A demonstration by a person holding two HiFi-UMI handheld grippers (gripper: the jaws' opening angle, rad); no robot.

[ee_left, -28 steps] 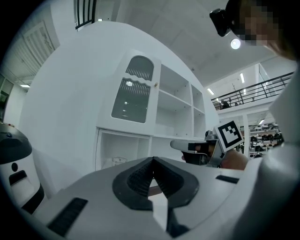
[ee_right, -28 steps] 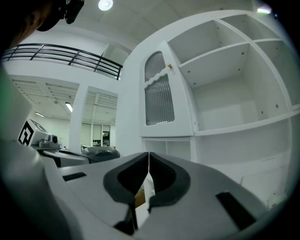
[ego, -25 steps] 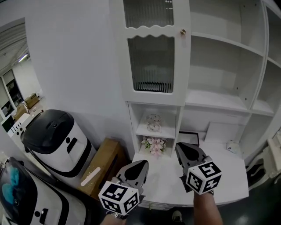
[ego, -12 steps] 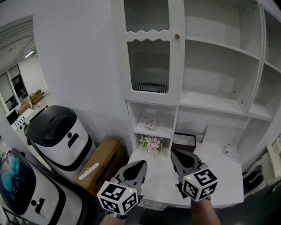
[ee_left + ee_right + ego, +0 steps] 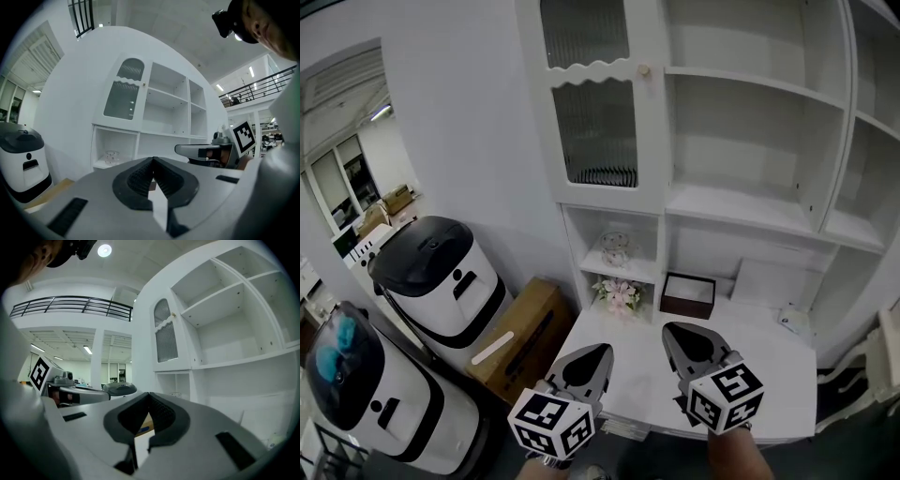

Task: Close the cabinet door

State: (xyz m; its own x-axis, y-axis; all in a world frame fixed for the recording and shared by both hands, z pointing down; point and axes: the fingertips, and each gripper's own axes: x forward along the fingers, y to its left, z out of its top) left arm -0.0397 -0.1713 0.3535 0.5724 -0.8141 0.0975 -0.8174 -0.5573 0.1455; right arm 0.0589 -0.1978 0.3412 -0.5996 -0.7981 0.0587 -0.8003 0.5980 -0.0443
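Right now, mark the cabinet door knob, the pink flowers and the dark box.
cabinet door knob (image 5: 644, 69), head view, on the knob's round head.
pink flowers (image 5: 619, 292), head view, middle of the bunch.
dark box (image 5: 687, 294), head view, middle of its open top.

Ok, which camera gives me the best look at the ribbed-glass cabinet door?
The head view. The cabinet door fills the upper middle of the frame, nearly face-on, with its knob clear at the right edge. The left gripper view shows the door small and far off. The right gripper view shows it narrow, seen at a slant.
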